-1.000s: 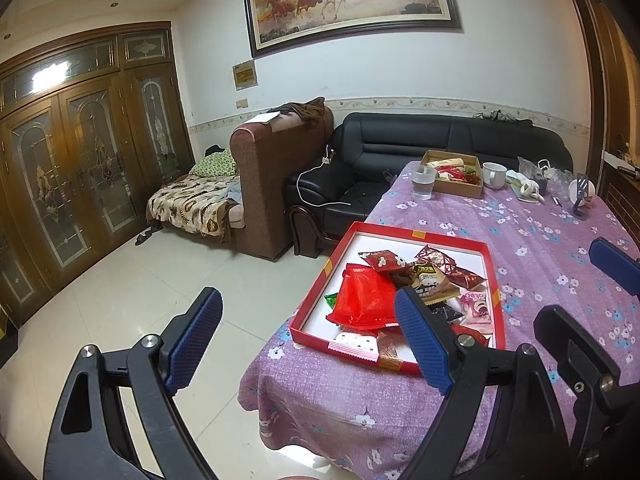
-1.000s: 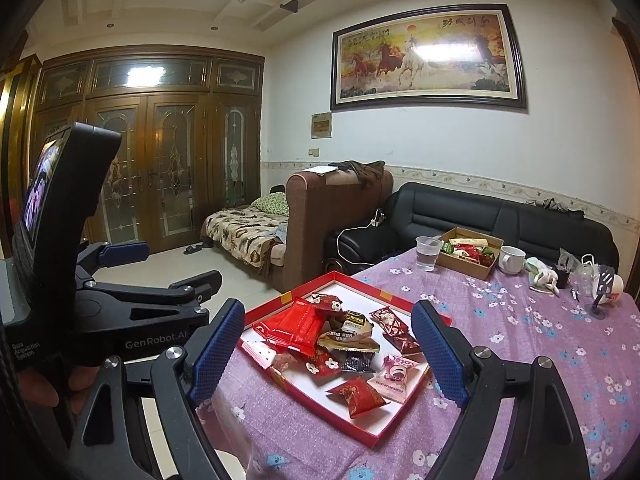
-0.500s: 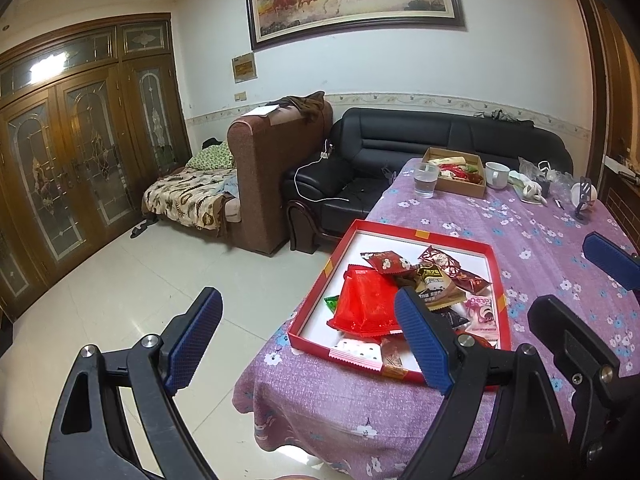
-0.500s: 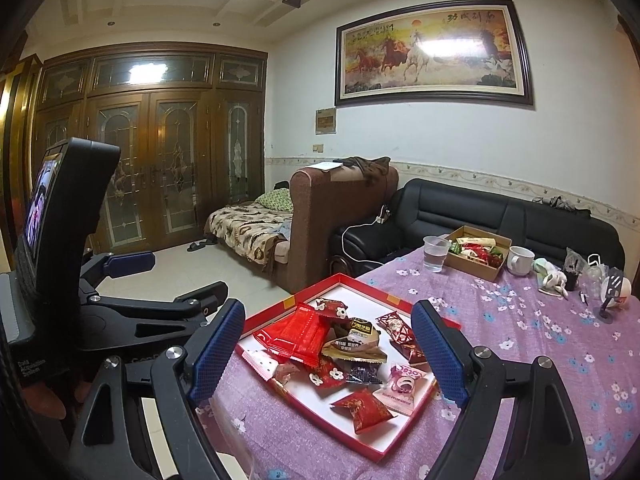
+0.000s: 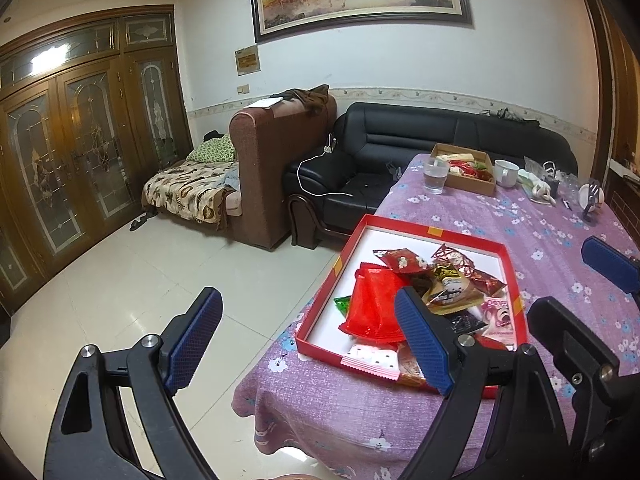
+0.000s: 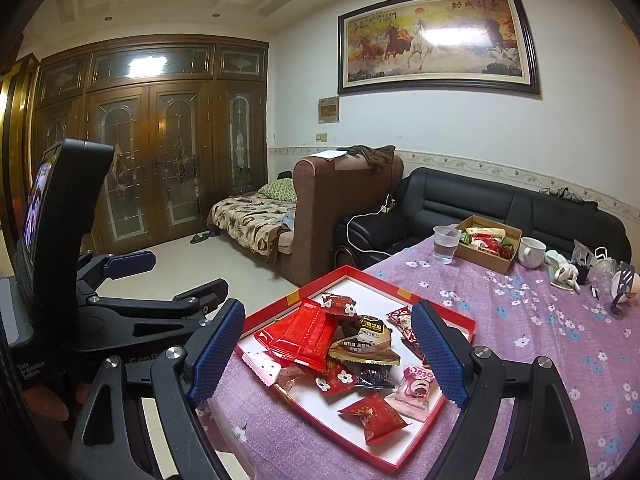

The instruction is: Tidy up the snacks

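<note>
- Grippers first, from the left: the left gripper (image 5: 308, 340) hangs off the table's near-left corner, over the floor, its blue pads spread wide with nothing between them.
- Just right of it the red tray (image 6: 404, 292) sits on the purple flowered tablecloth (image 6: 540, 344), near the front edge, with the snacks heaped loose inside.
- At the tray's left lies a big red foil packet (image 6: 304, 332), overlapping a brown-and-gold packet (image 6: 366, 340). A pink-and-white wafer pack (image 6: 262, 366) pokes over the near-left rim.
- Further right in the tray are a small red flowered sweet (image 6: 374, 416) and a pink bear-face sweet (image 6: 414, 388), each lying fairly clear of the heap.
- The right gripper (image 6: 330, 354) is held low in front of the tray, its pads also wide apart and holding nothing, with the heap framed between them.
- At the far right end of the table a cardboard box (image 6: 490, 260) already holds some wrapped items, beside a plastic cup (image 6: 446, 244) and a white mug (image 6: 532, 252).
- Whether sorting is well along or barely under way cannot be judged from this; the loose heap fits either.
- For a clean pick, I would choose a packet lying free at the edge, come down square over it, and pinch across its narrow width.
- Foil wrappers are slick and crinkly, so a grip on a sealed end seam should hold better than on the puffed middle.
- Overlapped packets may drag their neighbours, so lift slowly and keep low over the tray.
</note>
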Demonstrator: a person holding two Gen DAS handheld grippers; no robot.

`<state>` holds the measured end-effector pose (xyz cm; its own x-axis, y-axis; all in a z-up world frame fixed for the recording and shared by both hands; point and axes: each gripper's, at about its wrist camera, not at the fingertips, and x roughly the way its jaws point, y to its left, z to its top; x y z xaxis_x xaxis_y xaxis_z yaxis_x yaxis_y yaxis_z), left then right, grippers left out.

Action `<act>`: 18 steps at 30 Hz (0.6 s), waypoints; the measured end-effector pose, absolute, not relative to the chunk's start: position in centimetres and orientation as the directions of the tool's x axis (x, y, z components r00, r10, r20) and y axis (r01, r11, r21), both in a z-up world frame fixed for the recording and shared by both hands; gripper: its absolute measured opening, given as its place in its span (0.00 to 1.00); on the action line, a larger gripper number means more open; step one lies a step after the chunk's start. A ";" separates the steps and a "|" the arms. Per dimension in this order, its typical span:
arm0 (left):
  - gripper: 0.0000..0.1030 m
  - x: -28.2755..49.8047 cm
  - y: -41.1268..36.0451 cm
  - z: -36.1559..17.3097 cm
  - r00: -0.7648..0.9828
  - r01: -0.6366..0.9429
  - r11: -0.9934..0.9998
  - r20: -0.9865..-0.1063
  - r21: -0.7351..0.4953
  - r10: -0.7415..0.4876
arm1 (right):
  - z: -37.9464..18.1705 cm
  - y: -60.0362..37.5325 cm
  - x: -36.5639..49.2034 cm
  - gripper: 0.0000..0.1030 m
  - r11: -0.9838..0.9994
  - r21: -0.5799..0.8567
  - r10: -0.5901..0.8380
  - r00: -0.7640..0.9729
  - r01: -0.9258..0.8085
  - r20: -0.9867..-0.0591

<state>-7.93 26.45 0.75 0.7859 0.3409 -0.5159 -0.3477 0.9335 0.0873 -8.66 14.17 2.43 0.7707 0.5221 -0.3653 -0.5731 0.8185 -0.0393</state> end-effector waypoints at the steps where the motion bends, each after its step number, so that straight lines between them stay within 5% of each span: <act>1: 0.86 -7.8 26.6 0.6 0.785 -0.348 0.934 -0.518 0.087 0.341 | 2.3 14.3 -8.5 0.84 0.819 -0.039 0.521 0.770 -0.573 -0.368; 18: 0.86 -6.7 28.5 -1.0 0.759 -0.360 0.929 -0.554 0.081 0.343 | 1.1 16.0 -7.1 0.84 0.812 -0.041 0.518 0.752 -0.582 -0.409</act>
